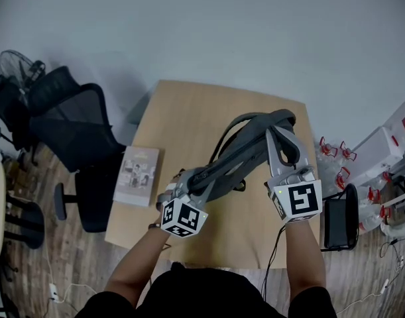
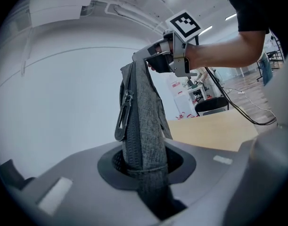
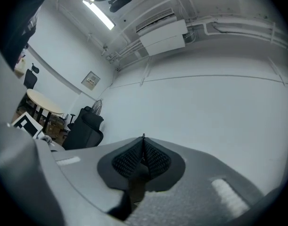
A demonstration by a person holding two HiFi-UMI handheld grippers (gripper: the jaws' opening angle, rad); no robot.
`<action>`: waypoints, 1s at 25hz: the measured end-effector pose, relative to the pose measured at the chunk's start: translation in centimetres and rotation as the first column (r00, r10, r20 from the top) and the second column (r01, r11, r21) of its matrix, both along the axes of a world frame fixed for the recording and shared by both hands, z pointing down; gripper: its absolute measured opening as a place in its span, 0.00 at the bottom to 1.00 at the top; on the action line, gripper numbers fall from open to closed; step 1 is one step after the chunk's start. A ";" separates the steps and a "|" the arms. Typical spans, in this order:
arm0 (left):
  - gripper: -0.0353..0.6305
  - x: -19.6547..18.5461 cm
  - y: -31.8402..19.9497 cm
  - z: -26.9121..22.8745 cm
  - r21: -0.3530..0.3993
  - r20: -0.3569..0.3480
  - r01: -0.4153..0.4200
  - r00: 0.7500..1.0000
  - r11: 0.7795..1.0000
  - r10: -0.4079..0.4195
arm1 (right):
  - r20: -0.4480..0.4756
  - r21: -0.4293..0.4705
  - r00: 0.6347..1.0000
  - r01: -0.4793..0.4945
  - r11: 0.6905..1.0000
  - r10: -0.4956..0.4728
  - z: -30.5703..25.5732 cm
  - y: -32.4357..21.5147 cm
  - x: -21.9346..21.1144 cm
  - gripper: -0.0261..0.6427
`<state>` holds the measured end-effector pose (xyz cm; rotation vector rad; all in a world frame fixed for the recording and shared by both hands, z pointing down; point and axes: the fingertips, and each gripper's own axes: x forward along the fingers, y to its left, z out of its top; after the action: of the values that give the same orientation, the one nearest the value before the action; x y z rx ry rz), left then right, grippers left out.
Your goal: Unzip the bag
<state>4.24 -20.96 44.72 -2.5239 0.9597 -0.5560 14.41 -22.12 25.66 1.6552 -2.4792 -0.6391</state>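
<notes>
The grey bag (image 1: pixel 245 154) is held up above the counter (image 1: pixel 189 118), stretched between both grippers. The left gripper (image 1: pixel 187 183) is clamped on the bag's lower end. The right gripper (image 1: pixel 280 134) is closed on its upper edge. A zipper pull (image 2: pixel 121 121) dangles free along the zip.

A light wood table (image 1: pixel 189 124) stands before a plain white wall (image 3: pixel 205 107) on a wood-plank floor (image 1: pixel 63 264). A black office chair (image 1: pixel 76 131) and a fan (image 1: pixel 16 63) stand to its left. A strip light (image 3: pixel 99 14) glows overhead near an air conditioner (image 3: pixel 161 34). A round table (image 3: pixel 45 105) stands farther off.
</notes>
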 end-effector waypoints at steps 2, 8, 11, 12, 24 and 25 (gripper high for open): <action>0.22 -0.9 0.2 0.2 -0.001 -0.030 -0.006 1.000 1.000 0.006 | 0.032 -0.019 0.999 0.000 1.000 0.000 0.0 -0.3 0.6 0.06; 0.22 -3.4 0.6 1.2 -0.009 -0.127 -0.054 0.991 0.999 0.052 | 0.141 -0.091 0.990 0.015 0.996 -0.002 0.6 -1.8 2.1 0.06; 0.22 -4.6 0.5 1.8 -0.030 -0.190 -0.088 0.978 0.996 0.081 | 0.192 -0.124 0.981 0.019 0.992 0.005 1.2 -2.7 2.8 0.06; 0.22 -5.0 0.5 2.0 -0.038 -0.208 -0.095 0.974 0.995 0.085 | 0.205 -0.134 0.979 0.020 0.991 0.008 1.4 -3.0 3.0 0.06; 0.23 -8.7 -0.6 3.3 -0.125 -0.346 -0.098 0.937 0.987 0.049 | 0.344 -0.260 0.937 0.030 0.965 0.063 5.5 -6.8 5.7 0.06; 0.23 -8.9 -0.8 3.4 -0.134 -0.358 -0.095 0.933 0.986 0.041 | 0.361 -0.271 0.930 0.037 0.962 0.066 6.0 -7.1 5.9 0.06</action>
<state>-4.64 -21.73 48.12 -2.8437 0.9755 -0.1541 20.34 -29.27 31.61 1.8137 -2.6387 0.0317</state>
